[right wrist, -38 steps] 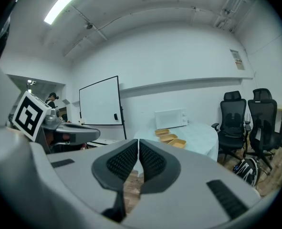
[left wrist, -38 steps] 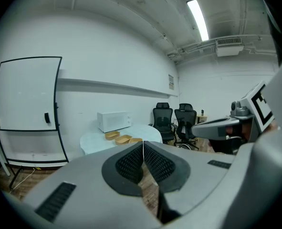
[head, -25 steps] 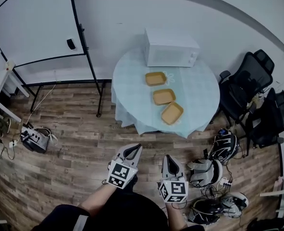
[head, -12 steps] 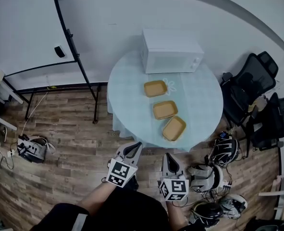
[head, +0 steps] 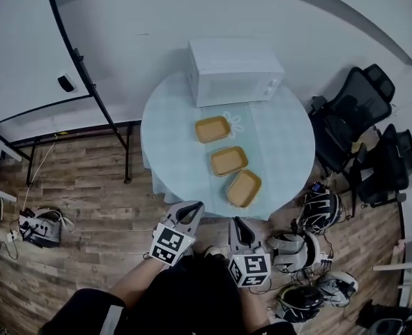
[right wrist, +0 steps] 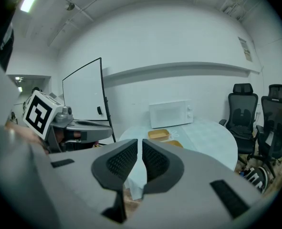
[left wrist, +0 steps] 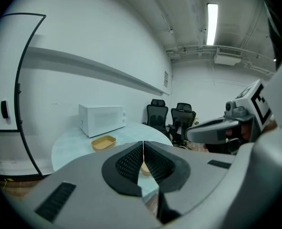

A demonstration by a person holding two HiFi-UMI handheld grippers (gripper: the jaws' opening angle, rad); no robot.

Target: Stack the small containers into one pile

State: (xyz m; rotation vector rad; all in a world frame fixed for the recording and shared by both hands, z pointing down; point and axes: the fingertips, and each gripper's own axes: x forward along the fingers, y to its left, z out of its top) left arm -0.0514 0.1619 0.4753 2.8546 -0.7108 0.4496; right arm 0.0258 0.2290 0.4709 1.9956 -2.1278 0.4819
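Three small tan containers lie in a row on the round table [head: 171, 131]: the far one [head: 212, 128] nearest the microwave, the middle one [head: 229, 160], and the near one [head: 244, 188] by the front edge. All three are separate and empty. My left gripper [head: 194, 207] and right gripper [head: 236, 222] are both shut with nothing between the jaws, held side by side just short of the table's near edge. In the left gripper view the far container [left wrist: 103, 142] shows past the shut left gripper [left wrist: 143, 147]; in the right gripper view the far container [right wrist: 158, 134] sits beyond the right gripper [right wrist: 140, 146].
A white microwave [head: 235, 70] stands at the table's back. Black office chairs [head: 352, 121] are at the right. Helmets and cables [head: 321, 211] lie on the wood floor at the right. A whiteboard on a stand [head: 24, 47] is at the left, a bag [head: 41, 227] below it.
The view has closed in on the table, which now sits lower and nearer. Both grippers stay shut and side by side. The containers have not moved.
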